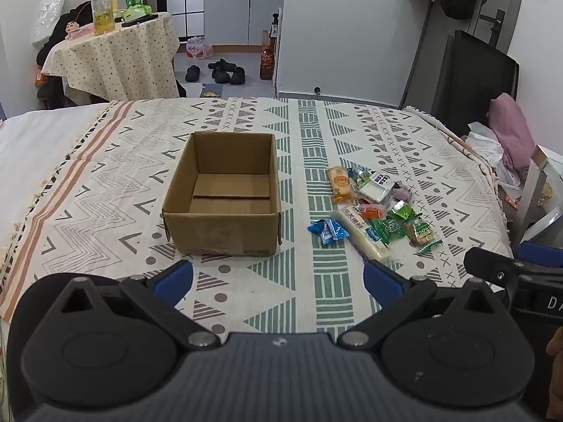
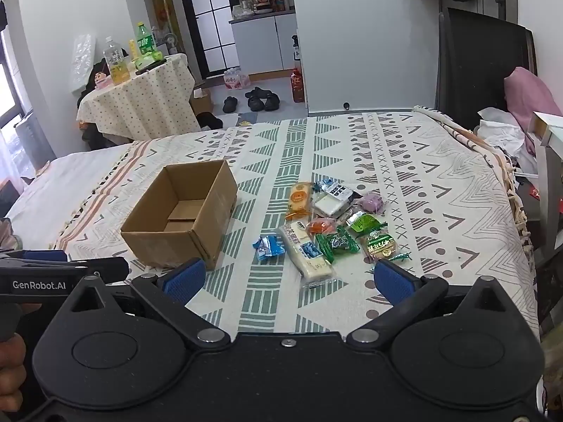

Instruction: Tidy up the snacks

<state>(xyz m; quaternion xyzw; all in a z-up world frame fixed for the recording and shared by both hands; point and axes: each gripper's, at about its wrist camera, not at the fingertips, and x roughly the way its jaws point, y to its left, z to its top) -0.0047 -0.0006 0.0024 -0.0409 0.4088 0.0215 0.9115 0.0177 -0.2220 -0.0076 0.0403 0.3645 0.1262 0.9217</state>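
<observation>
Two handheld grippers, black bodies with blue pads

The left gripper [image 1: 278,277] has a ribbed grey-black housing, two round black discs, black linkage arms on silver pivot pins, triangular cut-outs and blue fingertip pads [image 1: 175,276]. The right gripper [image 2: 288,276] is built alike, with a smoother black housing, a silver screw at its centre and ribbed blue pads [image 2: 391,281]. In the right wrist view the left unit's side reads "GenRobot.AI" in white. A hand [image 2: 10,369] shows at that view's left edge.
</observation>
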